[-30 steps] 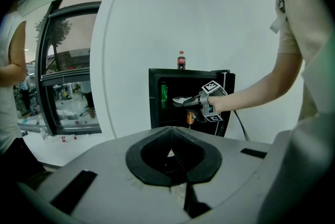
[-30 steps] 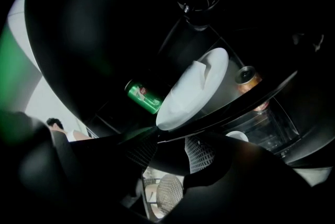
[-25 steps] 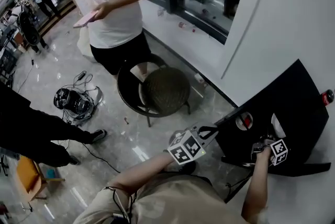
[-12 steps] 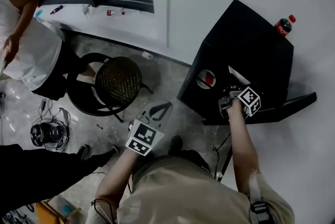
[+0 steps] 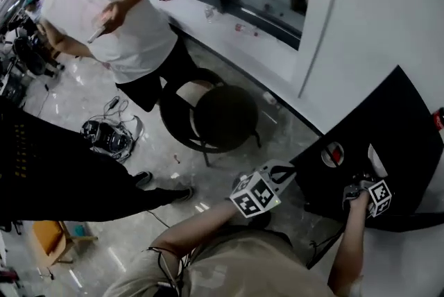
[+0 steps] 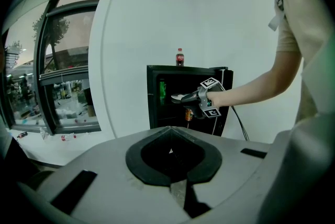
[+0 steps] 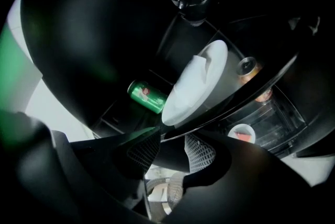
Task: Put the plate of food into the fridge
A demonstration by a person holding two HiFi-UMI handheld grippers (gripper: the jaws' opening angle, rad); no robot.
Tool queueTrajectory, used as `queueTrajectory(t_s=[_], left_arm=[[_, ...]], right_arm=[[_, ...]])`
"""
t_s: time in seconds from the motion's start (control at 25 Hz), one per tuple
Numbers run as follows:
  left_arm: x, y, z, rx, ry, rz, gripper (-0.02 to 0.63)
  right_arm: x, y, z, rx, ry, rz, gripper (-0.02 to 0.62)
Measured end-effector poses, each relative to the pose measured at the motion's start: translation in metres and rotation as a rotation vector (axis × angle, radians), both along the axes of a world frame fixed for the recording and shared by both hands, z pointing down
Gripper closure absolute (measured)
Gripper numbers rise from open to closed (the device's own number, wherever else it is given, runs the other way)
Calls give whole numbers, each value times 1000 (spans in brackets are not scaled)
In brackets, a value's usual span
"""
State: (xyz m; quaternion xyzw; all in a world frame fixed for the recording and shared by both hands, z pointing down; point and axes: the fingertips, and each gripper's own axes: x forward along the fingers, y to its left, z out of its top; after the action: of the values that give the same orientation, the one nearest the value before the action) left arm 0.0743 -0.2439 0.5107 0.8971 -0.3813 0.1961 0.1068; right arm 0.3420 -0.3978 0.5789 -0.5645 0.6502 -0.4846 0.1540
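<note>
A small black fridge [image 5: 392, 129] stands against the white wall with its door open. A white plate [image 7: 196, 87] lies on a glass shelf inside it, next to a green can [image 7: 147, 96] and a second can [image 7: 247, 68]. My right gripper [image 7: 170, 139] reaches into the fridge, its pads apart and nothing pressed between them, and the plate's near rim sits just past the tips. In the left gripper view the right gripper [image 6: 193, 97] points at the plate [image 6: 177, 97]. My left gripper [image 5: 291, 169] hangs shut and empty in front of the fridge [image 6: 157, 108].
A cola bottle [image 6: 179, 56] stands on top of the fridge. A round dark stool [image 5: 222, 119] is on the floor to the left. Behind it stands a person in a white top [image 5: 132, 18], and another in black [image 5: 62, 177] is nearer. Cables and gear [image 5: 107, 136] lie on the floor.
The head view has swung about between the frames. My right gripper stays at the fridge opening, and the left stays out in front of it.
</note>
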Motion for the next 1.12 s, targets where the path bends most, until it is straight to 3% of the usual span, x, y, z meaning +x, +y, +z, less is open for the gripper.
queueTrajectory(t_s=[0.16, 0.32, 0.72, 0.92, 1.12], left_arm=[[-22, -1, -10, 20, -2, -37, 598], [-27, 12, -7, 22, 5, -33, 598], [-28, 14, -8, 28, 4, -29, 598], [-29, 12, -9, 35, 3, -35, 598], [-34, 7, -11, 36, 8, -40, 598]], right_arm=[[-37, -15, -12, 30, 7, -67, 457], [-38, 6, -10, 40, 60, -86, 456], [-46, 10, -10, 29, 82, -153, 457], [-47, 9, -9, 40, 107, -158, 540], [-51, 4, -11, 43, 132, -172, 554]])
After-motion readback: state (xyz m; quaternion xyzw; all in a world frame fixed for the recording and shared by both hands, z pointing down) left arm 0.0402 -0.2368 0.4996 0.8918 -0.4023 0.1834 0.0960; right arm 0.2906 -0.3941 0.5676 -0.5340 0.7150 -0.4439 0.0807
